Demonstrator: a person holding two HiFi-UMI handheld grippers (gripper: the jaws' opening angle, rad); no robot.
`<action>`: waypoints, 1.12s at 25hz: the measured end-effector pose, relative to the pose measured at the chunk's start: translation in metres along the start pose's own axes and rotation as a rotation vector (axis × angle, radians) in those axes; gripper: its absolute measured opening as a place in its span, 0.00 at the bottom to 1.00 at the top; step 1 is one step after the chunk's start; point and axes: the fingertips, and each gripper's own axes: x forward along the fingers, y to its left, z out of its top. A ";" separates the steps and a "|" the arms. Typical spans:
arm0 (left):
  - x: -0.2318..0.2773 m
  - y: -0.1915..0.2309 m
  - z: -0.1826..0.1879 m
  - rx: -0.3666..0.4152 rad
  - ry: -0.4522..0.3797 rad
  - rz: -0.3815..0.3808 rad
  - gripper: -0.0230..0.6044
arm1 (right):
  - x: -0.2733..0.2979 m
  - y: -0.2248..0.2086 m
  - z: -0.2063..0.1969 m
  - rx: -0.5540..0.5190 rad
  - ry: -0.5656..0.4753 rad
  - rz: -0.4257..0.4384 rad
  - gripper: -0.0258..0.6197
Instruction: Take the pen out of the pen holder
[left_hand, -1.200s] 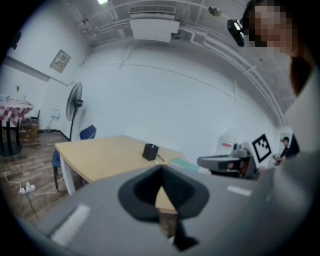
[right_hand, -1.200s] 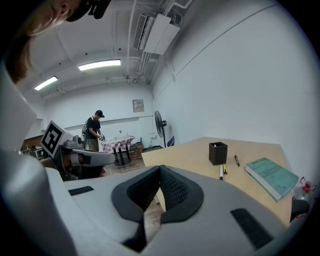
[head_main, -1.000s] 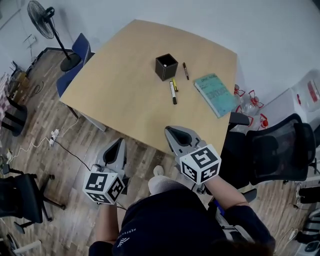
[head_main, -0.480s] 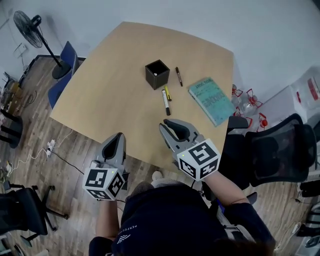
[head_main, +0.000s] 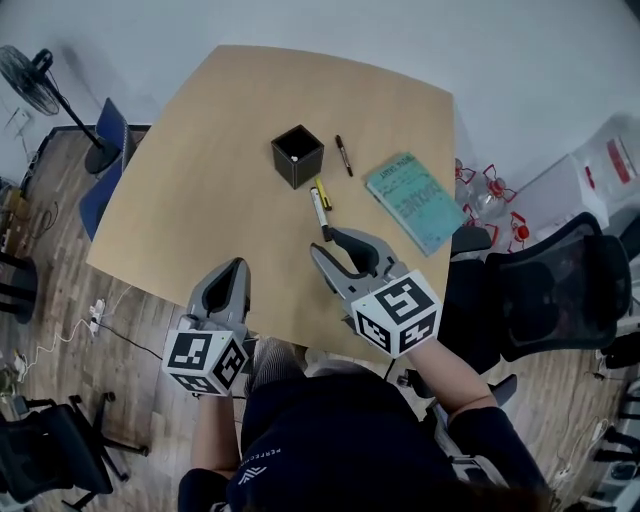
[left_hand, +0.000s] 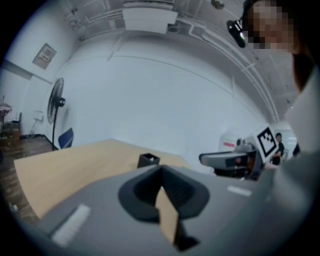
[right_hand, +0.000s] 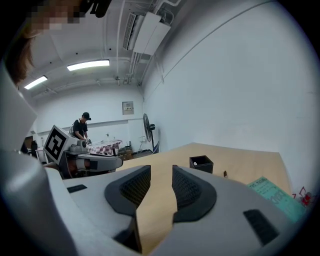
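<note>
Your left tool (head_main: 234, 268) is clenched on nothing. Your right tool (head_main: 335, 245) is opening, empty. Both hang over the surface (head_main: 190, 190), well apart from the pen holder (head_main: 297, 156).

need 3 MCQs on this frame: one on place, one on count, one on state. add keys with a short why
1. In the head view, where does the teal notebook lie relative to the pen holder?
A) left of it
B) right of it
C) on top of it

2. How many pens or markers lie on the table outside the holder?
A) one
B) three
C) five

3. The pen holder is:
A) upright on the table
B) tipped on its side
C) held in a claw

Key:
1 B: the notebook lies to the holder's right, apart from it.
2 B: dark pen, yellow marker, white marker.
3 A: its open top faces up and its base is on the table.
</note>
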 end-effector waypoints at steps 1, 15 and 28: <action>0.007 0.005 0.002 -0.002 0.001 -0.007 0.05 | 0.004 -0.005 0.002 0.004 -0.001 -0.013 0.21; 0.104 0.057 0.027 0.060 0.096 -0.198 0.05 | 0.092 -0.065 0.016 0.050 0.037 -0.192 0.19; 0.169 0.101 0.010 0.022 0.189 -0.303 0.05 | 0.164 -0.111 -0.006 0.079 0.146 -0.307 0.18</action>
